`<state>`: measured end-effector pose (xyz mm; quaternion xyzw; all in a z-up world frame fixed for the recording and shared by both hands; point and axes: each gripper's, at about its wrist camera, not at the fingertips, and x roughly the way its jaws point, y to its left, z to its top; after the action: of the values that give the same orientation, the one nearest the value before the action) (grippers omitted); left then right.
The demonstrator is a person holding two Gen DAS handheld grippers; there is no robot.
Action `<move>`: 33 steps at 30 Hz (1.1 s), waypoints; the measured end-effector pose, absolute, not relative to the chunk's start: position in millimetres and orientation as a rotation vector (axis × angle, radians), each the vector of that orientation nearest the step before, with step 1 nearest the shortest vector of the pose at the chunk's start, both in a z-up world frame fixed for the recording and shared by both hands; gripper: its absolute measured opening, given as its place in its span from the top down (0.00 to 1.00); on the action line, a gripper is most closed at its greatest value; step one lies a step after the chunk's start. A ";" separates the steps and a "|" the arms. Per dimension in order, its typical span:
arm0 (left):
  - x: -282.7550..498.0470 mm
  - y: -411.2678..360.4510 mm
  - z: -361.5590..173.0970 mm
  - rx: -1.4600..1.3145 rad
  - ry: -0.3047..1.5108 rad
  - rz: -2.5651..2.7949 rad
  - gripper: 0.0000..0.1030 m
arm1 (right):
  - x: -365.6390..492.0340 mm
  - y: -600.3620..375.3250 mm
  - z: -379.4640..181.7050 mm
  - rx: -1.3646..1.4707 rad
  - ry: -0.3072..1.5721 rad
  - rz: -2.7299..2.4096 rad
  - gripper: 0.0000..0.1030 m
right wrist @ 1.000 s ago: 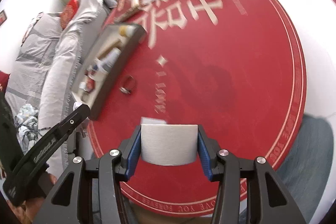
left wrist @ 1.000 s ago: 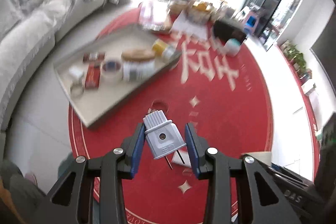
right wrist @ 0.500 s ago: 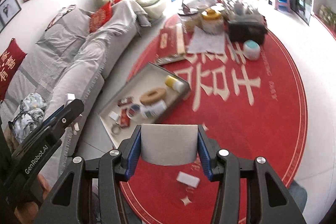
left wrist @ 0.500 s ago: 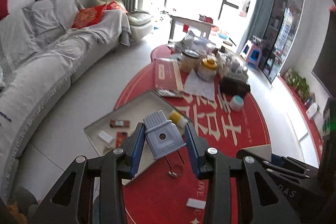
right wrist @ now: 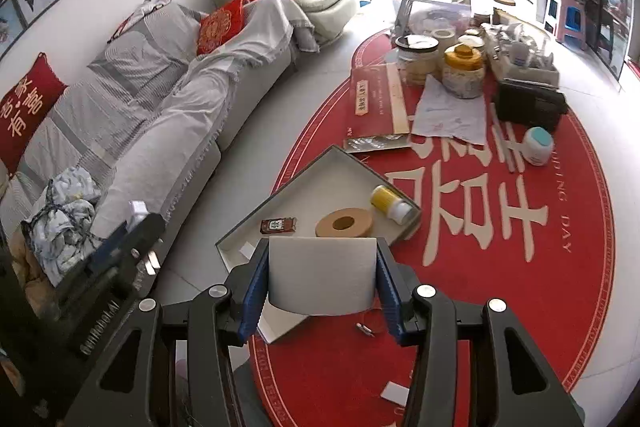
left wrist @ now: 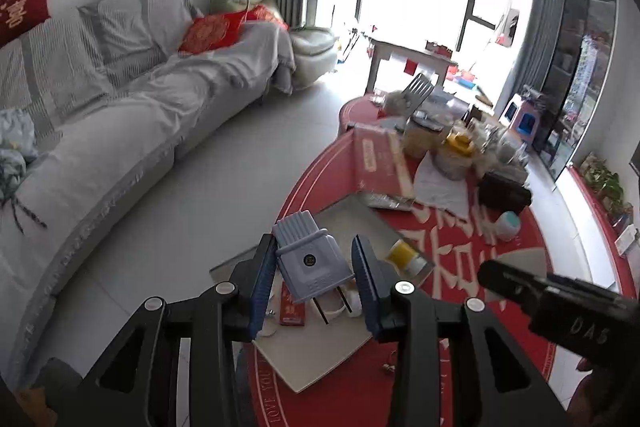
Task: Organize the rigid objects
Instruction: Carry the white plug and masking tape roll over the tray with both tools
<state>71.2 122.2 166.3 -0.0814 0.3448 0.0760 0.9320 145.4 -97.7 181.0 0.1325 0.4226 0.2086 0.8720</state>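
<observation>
Two handheld grippers hang above a shallow tray on a red round rug in a living room, each carrying a load. Left gripper has its blue ribbed pads closed on a pale grey-blue plug adapter, held by its flat sides and tilted, ridged end up and two thin metal prongs pointing down toward the tray. Right gripper is clamped on a white roll, a smooth matte cylinder held across its width, hiding part of the tray's near side.

The tray, seen from the right wrist, is a beige, low-walled rectangle lying diagonally across the edge of the rug. Inside it lie a brown tape ring lying flat, a yellow-and-white bottle on its side in the far corner, and a small dark red packet.

The step in hand appears to be carrying both items over to the tray. Done well, it likely means lowering each onto bare floor of the tray, clear of the ring and bottle, and opening only once the item rests down. The adapter's hard, slick plastic and its prongs argue for laying it on a flat side. The roll, being round, could wander if set on its curved face; standing it on end looks safer.

Around the rug sit jars, a paper sheet and a flat red box; a grey-covered sofa runs along the wall.
</observation>
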 end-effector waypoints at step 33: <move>123.5 153.7 54.3 -0.201 0.941 0.215 0.60 | 207.2 -52.9 89.6 0.228 1.117 0.400 0.51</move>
<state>123.5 153.7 54.3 -0.0963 0.4518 0.1030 0.8809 207.2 -52.9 89.6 0.1072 0.5251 0.1879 0.8231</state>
